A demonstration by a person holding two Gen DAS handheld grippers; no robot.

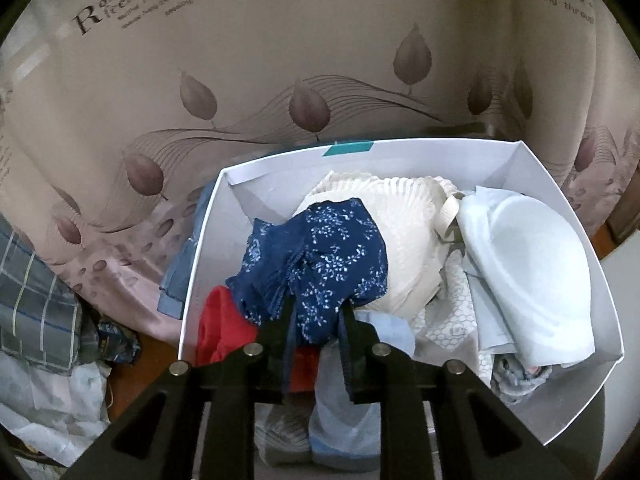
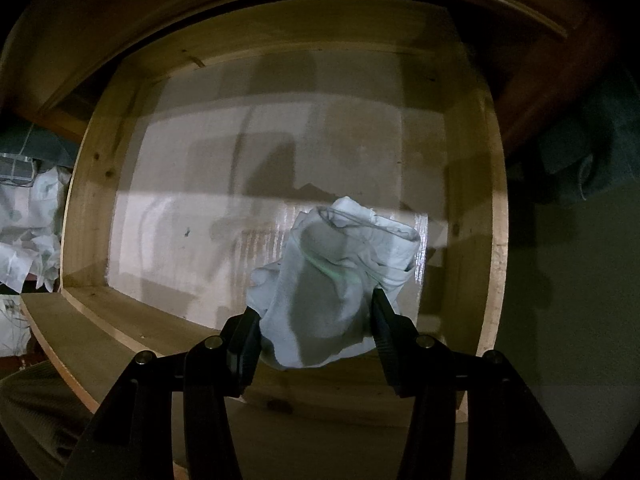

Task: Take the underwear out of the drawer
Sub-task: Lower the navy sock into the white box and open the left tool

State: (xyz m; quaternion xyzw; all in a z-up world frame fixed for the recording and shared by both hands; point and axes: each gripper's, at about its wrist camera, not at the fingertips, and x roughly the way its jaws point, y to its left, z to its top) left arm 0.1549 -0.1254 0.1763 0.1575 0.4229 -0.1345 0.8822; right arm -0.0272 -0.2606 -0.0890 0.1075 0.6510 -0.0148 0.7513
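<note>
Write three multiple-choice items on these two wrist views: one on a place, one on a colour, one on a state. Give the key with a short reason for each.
1. Where is the navy floral underwear?
A. Over the white box of garments, between the fingers of the left gripper
B. On the floor of the wooden drawer
C. Draped on the leaf-print curtain

2. What colour is the garment beside the navy one at the box's near left corner?
A. Green
B. Red
C. Yellow

3. What is the state of the right gripper?
A. Open and empty
B. Out of view
C. Shut on the white underwear

Key: 1 A, the navy cloth hangs between the left fingertips above the box. 2 B, a red fabric shows beneath its left edge. 3 C, both fingers press the sides of the white bundle over the drawer.
</note>
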